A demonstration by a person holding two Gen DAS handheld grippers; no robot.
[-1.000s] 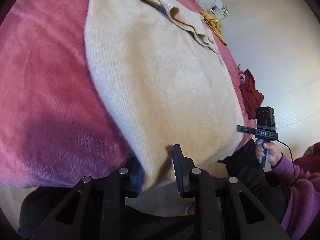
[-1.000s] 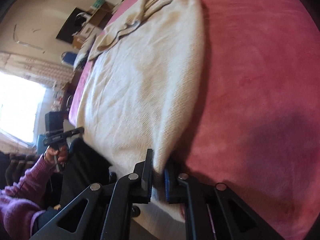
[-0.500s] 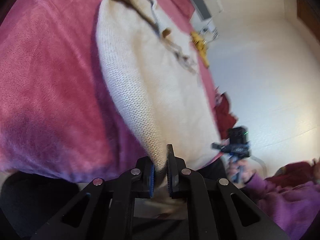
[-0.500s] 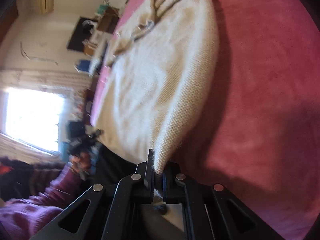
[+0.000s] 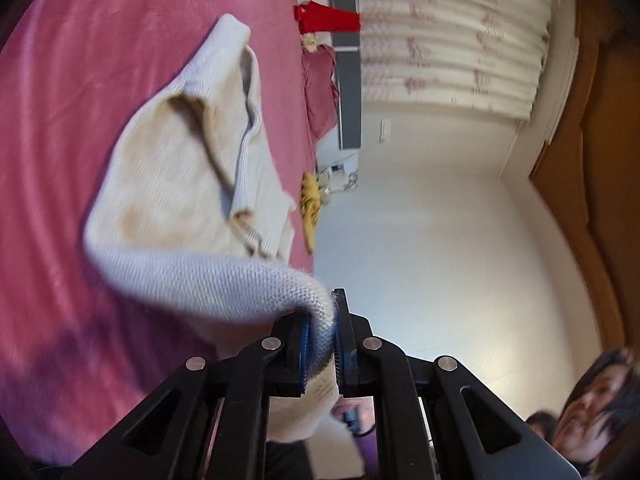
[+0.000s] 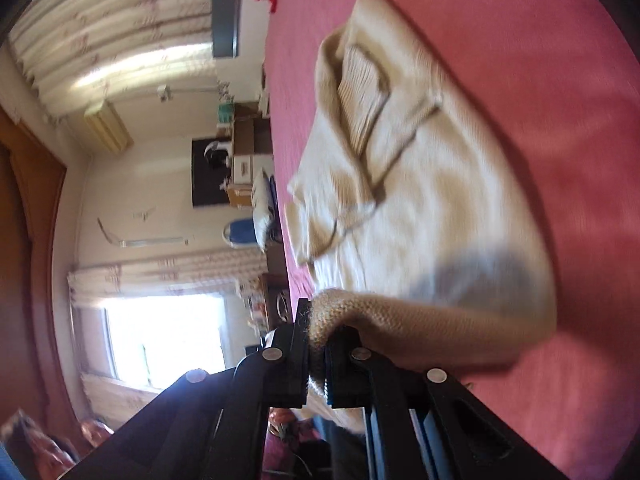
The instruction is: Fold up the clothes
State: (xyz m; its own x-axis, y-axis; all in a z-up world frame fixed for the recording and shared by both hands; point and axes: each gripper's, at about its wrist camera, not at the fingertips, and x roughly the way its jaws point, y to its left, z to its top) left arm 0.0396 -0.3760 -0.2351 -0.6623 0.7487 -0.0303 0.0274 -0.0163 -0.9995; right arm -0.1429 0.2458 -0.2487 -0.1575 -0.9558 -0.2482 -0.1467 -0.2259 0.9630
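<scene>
Left wrist view, cream knit sweater (image 5: 172, 184) hem lifted, curled, bunched

A pink bedspread (image 5: 100, 128) covered the bed; pale curtains (image 5: 448, 36) hung on cream walls (image 5: 432, 240), a bright window (image 6: 164, 340) glowing left.
</scene>
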